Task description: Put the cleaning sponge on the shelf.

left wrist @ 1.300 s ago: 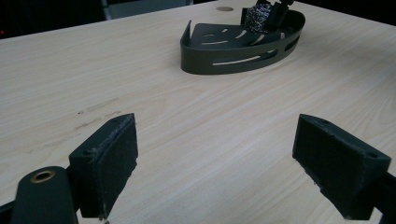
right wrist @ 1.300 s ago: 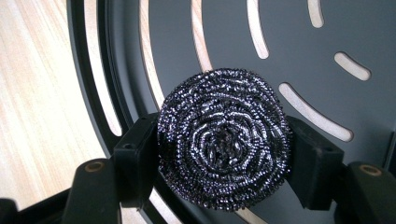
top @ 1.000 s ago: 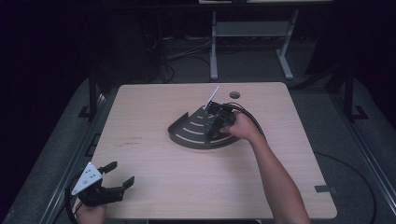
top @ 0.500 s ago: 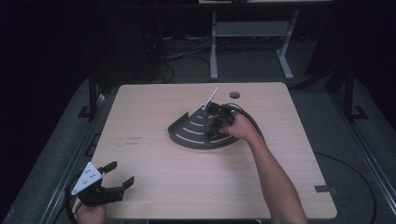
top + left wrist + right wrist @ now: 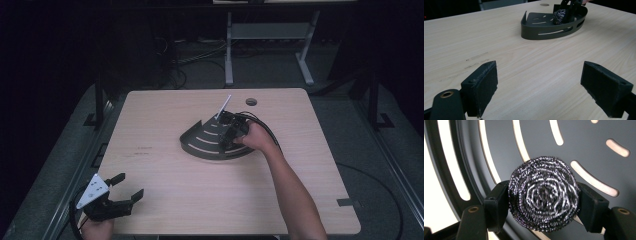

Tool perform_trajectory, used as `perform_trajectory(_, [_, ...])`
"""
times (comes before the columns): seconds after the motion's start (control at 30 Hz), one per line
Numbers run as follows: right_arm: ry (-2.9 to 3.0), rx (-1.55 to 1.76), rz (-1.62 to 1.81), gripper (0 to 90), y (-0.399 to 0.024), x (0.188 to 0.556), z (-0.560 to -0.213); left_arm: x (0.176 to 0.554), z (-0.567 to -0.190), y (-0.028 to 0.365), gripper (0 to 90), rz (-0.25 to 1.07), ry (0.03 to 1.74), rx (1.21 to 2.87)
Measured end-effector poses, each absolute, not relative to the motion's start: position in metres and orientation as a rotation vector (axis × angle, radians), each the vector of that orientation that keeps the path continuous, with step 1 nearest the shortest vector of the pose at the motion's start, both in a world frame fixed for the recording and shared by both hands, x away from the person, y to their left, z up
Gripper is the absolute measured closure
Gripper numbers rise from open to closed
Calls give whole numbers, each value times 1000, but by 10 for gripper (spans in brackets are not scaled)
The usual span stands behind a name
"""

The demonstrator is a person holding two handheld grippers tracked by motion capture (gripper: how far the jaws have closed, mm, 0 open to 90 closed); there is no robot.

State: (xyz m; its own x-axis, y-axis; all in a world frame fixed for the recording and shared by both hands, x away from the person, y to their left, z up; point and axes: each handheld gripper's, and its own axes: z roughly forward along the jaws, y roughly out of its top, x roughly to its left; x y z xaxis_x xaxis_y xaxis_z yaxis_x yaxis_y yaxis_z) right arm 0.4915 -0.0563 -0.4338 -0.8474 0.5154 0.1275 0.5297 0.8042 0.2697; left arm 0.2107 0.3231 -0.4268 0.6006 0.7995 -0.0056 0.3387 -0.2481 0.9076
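A round steel wool scourer (image 5: 544, 195) sits between the pads of my right gripper (image 5: 544, 203), which press on its two sides; the jaws have just eased open a little with the scourer still between them. Below it lies the slotted floor of a dark quarter-round tray (image 5: 586, 140). In the high view the right gripper (image 5: 227, 137) points down into that tray (image 5: 200, 145) at the middle of the table. The left gripper view shows the scourer (image 5: 559, 17) low inside the tray (image 5: 544, 30). My left gripper (image 5: 129, 185) rests open at the table's near left corner, its jaws (image 5: 539, 82) wide apart over bare wood.
The pale wooden table (image 5: 165, 115) has a cable hole (image 5: 251, 101) at the back. A thin white strip (image 5: 224, 107) slants up just behind the tray. The right forearm (image 5: 290, 190) crosses the table's near right part. Dark floor and a metal stand (image 5: 267, 35) lie beyond.
The right hand and gripper have shifted very slightly over the tray. The left gripper has stayed in place.
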Motion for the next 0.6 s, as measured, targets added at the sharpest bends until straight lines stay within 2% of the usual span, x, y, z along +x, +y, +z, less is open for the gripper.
perform_trajectory(0.6, [-2930,-858,-442,293,-56,491,-434,211,-426,322,134,579,921,1836])
